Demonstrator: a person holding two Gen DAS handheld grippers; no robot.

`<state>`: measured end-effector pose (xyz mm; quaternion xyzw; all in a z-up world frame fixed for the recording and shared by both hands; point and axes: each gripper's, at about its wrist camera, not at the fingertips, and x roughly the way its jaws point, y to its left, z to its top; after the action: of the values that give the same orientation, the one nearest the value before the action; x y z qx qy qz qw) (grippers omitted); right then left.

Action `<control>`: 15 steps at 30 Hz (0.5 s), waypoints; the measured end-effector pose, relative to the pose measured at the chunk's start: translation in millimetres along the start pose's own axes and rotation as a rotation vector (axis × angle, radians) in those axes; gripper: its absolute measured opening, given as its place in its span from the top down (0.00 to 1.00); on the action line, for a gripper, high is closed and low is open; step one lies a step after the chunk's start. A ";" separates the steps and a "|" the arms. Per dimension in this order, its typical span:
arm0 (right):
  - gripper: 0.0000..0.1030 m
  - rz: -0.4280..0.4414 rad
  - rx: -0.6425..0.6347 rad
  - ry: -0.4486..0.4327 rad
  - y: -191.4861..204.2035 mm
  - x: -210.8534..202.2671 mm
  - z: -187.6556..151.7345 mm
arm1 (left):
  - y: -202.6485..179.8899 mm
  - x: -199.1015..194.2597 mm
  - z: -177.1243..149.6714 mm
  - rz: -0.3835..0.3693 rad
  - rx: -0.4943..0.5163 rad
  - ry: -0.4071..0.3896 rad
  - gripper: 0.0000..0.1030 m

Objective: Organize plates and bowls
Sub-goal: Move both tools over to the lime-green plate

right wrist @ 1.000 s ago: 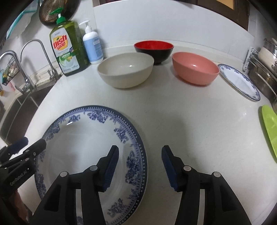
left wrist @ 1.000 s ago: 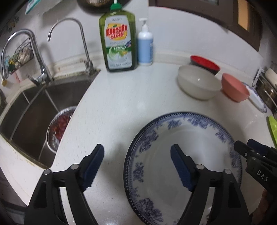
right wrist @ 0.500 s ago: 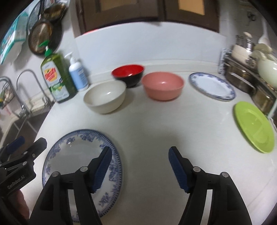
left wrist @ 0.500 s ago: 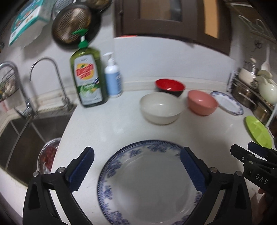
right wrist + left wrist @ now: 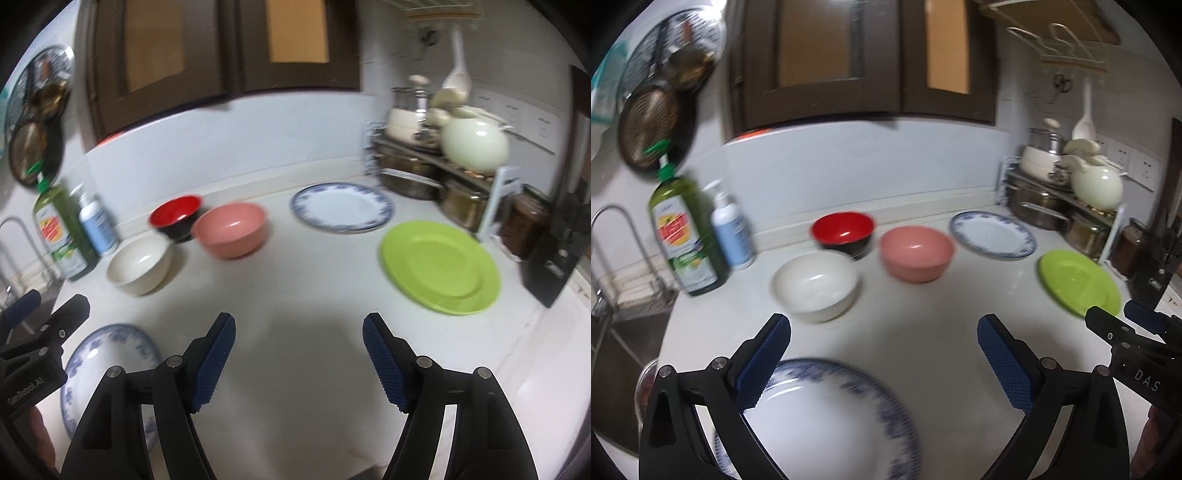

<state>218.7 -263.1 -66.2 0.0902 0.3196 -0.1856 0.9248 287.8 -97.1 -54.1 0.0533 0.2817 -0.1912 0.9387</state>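
Note:
A large blue-patterned plate (image 5: 827, 417) lies on the white counter (image 5: 923, 332) under my open, empty left gripper (image 5: 882, 350). It also shows in the right wrist view (image 5: 107, 354), left of my open, empty right gripper (image 5: 299, 354). Further back stand a white bowl (image 5: 816, 284), a red-and-black bowl (image 5: 844, 230) and a pink bowl (image 5: 916, 251). A small blue-rimmed plate (image 5: 993, 234) and a green plate (image 5: 1078, 282) lie at the right. Both grippers are raised above the counter.
A green dish soap bottle (image 5: 683, 236) and a white pump bottle (image 5: 731, 229) stand at the left by the sink (image 5: 613, 332). A rack with pots and a pale round pot (image 5: 1097, 188) stands at the back right. A dark object (image 5: 554, 266) stands beyond the green plate.
Both grippers have lifted up and back from the large blue plate, and their jaws have opened wider. The views now take in the whole counter. No dish has moved.

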 end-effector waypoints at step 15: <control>0.30 -0.175 0.144 -0.084 -127.1 1.2 25.3 | -131.7 42.3 46.4 -0.175 0.105 -0.001 0.00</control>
<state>182.8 -386.9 -53.5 0.1204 0.2730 -0.2918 0.9088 292.6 -242.0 -37.5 0.0775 0.2746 -0.2870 0.9145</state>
